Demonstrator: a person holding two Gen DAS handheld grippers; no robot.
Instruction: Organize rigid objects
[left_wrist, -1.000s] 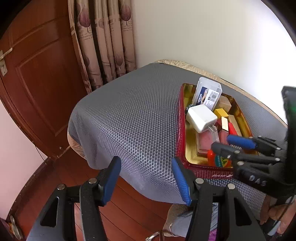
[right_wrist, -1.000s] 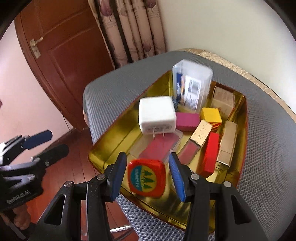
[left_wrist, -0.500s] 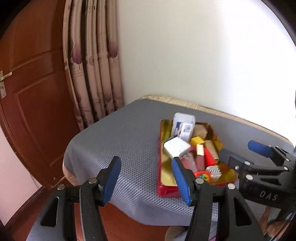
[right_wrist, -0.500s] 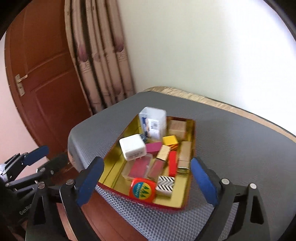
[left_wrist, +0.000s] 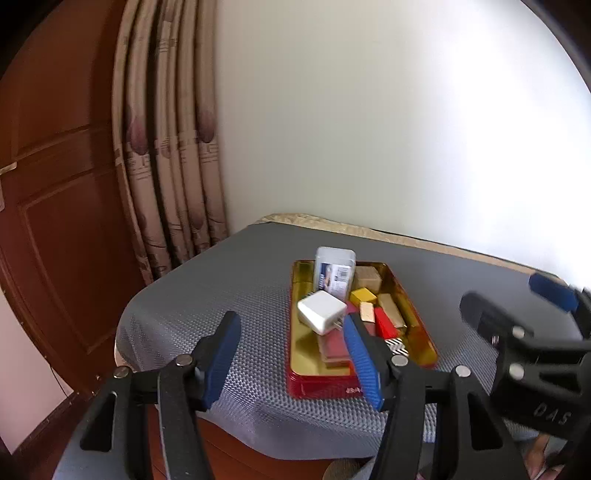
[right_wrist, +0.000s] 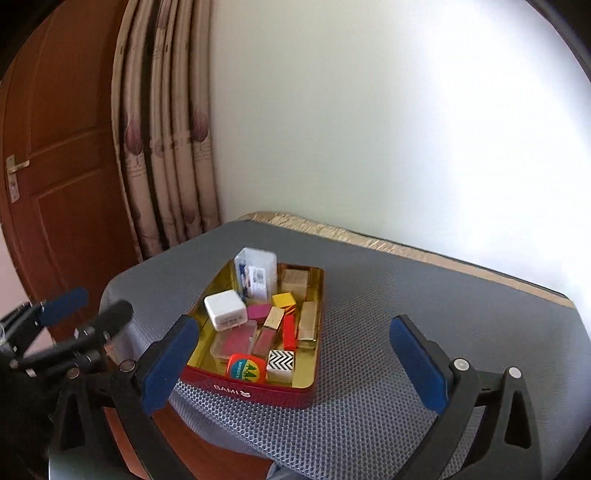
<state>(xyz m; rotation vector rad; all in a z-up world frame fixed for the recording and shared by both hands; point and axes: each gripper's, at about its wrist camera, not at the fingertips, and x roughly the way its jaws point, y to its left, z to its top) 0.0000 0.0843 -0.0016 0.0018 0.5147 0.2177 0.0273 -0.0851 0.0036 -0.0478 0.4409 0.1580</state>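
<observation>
A red tin tray (right_wrist: 258, 392) with a gold inside sits on the grey mat. In it lie a white charger (right_wrist: 224, 309), a clear plastic box (right_wrist: 256, 273), an orange tape measure (right_wrist: 246, 367), a zigzag cube (right_wrist: 280, 363) and several coloured blocks. My right gripper (right_wrist: 291, 326) hovers above and in front of the tray, its jaws opening wide with nothing between them. My left gripper (left_wrist: 290, 325) hangs near the tray's (left_wrist: 325, 384) left front corner, its jaws opening a little and holding nothing. The left wrist view also shows the charger (left_wrist: 322, 312) and the right gripper (left_wrist: 513, 295).
The grey mesh mat (right_wrist: 424, 302) covers a table with a drop at its front and left edges. A wooden door (right_wrist: 55, 177) and a curtain (right_wrist: 166, 147) stand at the left, a pale wall behind. A person's hand (left_wrist: 539, 458) shows at the lower right.
My right gripper let go of the orange tape measure, opened wide and drew back and up. The left gripper also pulled back and up, so the tray looks smaller.
</observation>
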